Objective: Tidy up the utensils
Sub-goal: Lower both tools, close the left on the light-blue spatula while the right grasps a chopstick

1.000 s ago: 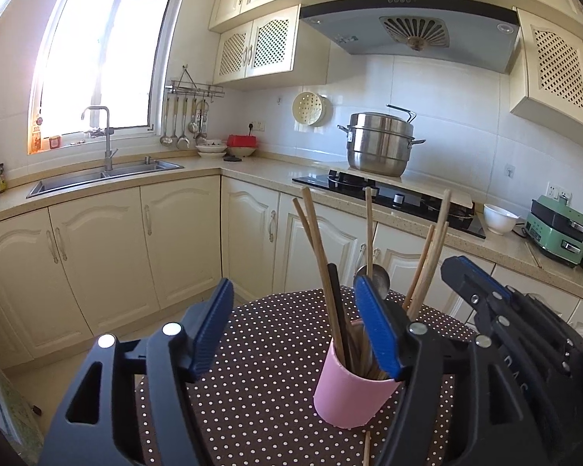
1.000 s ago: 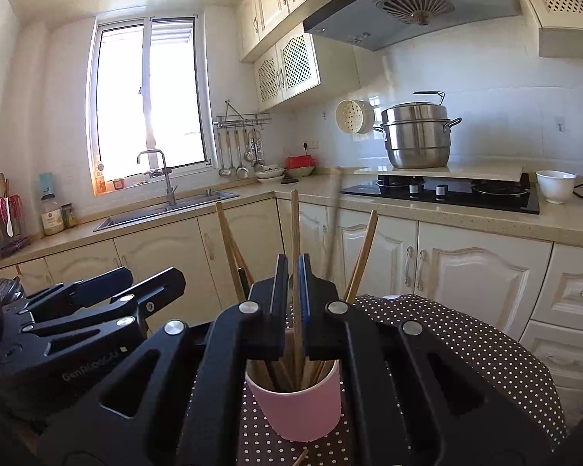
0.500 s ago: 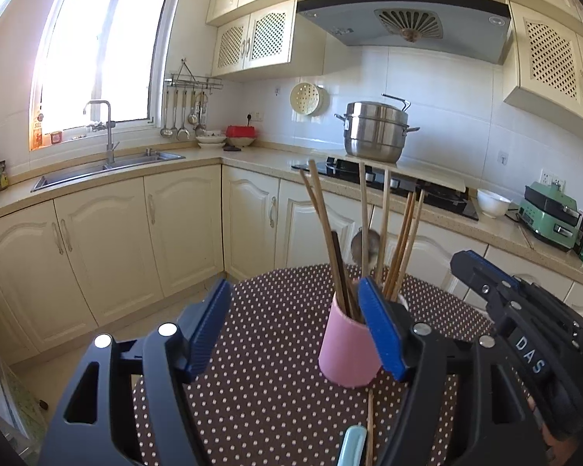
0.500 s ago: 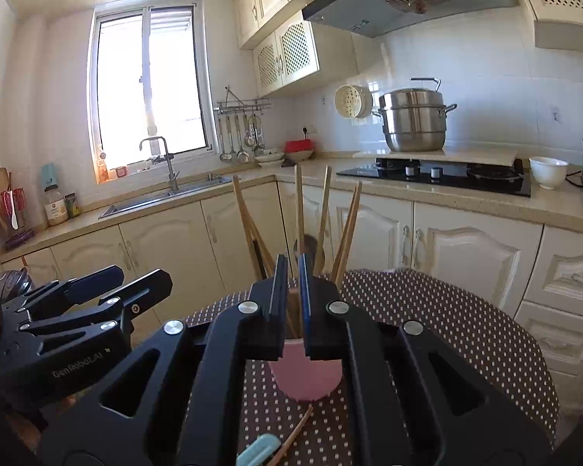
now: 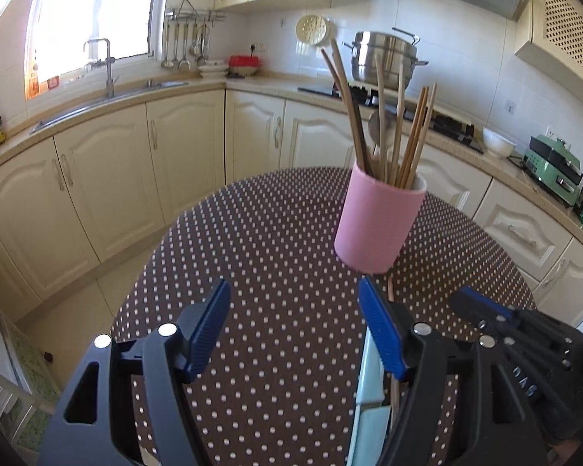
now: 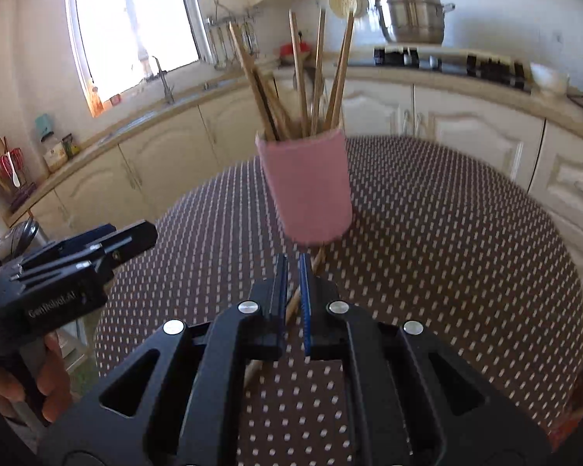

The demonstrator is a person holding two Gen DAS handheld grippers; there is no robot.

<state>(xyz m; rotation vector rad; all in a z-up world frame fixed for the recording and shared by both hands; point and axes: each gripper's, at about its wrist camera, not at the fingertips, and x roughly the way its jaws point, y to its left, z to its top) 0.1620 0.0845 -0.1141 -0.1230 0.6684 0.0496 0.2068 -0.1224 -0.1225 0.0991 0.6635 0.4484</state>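
Note:
A pink cup stands on the dotted table, holding several wooden chopsticks and a metal spoon. My left gripper is open and empty, short of the cup. A pale blue utensil handle and a loose chopstick lie on the cloth under its right finger. In the right wrist view the pink cup is just ahead of my right gripper. That gripper is shut with nothing between its pads. A loose chopstick lies on the table beneath it.
The round table drops off on its left and far sides toward cream cabinets. In the left wrist view my right gripper is close on the right. In the right wrist view my left gripper and a hand are at the left.
Both grippers have sunk and tipped down toward the table. The cup has shifted from behind the fingers to beyond their tips, and the loose blue handle and chopstick have come into view.

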